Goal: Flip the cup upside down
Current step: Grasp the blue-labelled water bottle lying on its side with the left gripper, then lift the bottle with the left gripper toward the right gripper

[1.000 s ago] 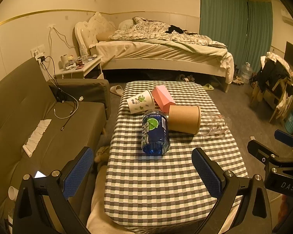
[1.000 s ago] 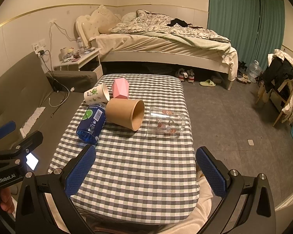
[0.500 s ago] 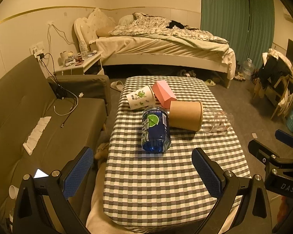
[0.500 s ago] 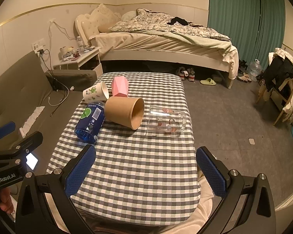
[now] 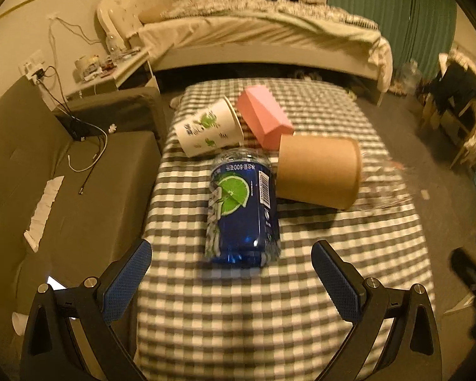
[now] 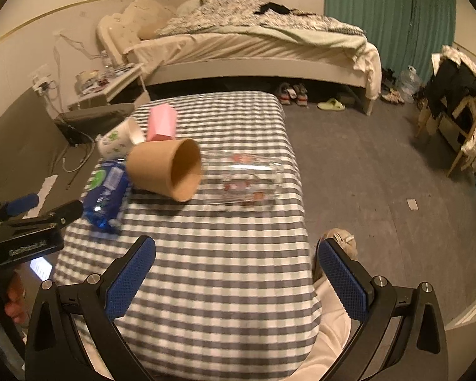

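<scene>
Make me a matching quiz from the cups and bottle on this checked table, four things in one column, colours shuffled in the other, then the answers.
Things:
1. paper tub
2. bottle
3. printed cup
4. glass

Colours:
A. white with green prints
B. clear
C. plain brown
D. blue with a lime picture

Pairs: 1-C, 2-D, 3-A, 4-B

Dim yellowish room — unmade bed (image 6: 254, 41), teal curtains (image 6: 387, 16), grey floor (image 6: 380, 171), sofa (image 5: 47, 171) at left.
</scene>
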A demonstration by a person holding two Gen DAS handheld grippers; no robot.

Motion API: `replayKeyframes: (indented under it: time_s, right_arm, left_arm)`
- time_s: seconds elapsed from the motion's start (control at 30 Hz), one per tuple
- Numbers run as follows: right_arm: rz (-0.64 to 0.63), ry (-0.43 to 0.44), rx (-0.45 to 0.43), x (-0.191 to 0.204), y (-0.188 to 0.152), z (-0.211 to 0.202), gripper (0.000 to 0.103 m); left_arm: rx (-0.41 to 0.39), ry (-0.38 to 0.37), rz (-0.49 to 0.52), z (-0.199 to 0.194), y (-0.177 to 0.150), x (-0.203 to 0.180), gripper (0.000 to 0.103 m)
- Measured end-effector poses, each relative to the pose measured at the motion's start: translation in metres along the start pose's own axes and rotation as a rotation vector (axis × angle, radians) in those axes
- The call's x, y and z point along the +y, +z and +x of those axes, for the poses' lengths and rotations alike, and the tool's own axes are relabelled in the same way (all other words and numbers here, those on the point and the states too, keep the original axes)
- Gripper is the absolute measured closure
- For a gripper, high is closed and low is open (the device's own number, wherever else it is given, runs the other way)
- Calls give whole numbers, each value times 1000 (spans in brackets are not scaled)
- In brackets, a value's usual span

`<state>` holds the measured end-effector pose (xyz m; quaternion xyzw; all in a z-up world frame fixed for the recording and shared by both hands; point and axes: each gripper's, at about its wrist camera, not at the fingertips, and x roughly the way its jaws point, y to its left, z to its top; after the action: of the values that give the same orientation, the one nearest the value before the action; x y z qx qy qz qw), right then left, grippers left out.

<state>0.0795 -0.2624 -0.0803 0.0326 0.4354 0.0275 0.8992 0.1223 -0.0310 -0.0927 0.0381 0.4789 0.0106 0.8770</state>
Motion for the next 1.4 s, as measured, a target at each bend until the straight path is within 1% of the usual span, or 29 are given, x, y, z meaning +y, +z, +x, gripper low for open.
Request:
replayKeyframes:
  time_s: [0.13,0.27,0.3,0.33,0.37,0.47,0.63,0.83,0.93,1.1,1.2,1.3,1.4]
  right_arm:
    - [39,-4,20,-17,10,17,0]
    - [59,-9,37,-28,19,38,0]
    - [63,-7,43,-30,20,43,0]
    - [64,-5,49,-31,21,47,0]
    - [65,-4,51,-32,22,49,0]
    - [61,-3,62,-32,23,52,0]
    - [54,-7,50,-27,22,43,0]
    - [38,-19,-2,-19,19,9,0]
    - [35,-25,-18,-19,13,-5,0]
    - [33,-37,-20,-20,0,-20,0]
    - [29,-50,-16,-21,-5,-26,0]
    - [25,-65,-19,-24,-8,-32,0]
    - [31,-71,-17,-25,-8,-33,0]
  left_arm:
    - [47,1,5,32,13,-4,1]
    - [91,-2,2,56,18,-5,3]
    - [106,-10,-2,60,18,-4,13]
    - [119,-16,-3,64,17,-5,28]
    - [146,-27,-4,68,16,-5,31]
    - [144,-36,11,64,12,-7,31]
    - [150,-74,-7,42,-1,-8,32]
    - [175,-127,-17,10,-35,-20,32]
    - [184,-174,-28,-3,-48,-30,32]
    - [203,-214,-8,-7,-60,-51,32]
    - [198,-207,15,-7,-64,-58,32]
    - [200,-210,10,-5,-67,-58,32]
    - [212,-220,5,0,-77,-55,31]
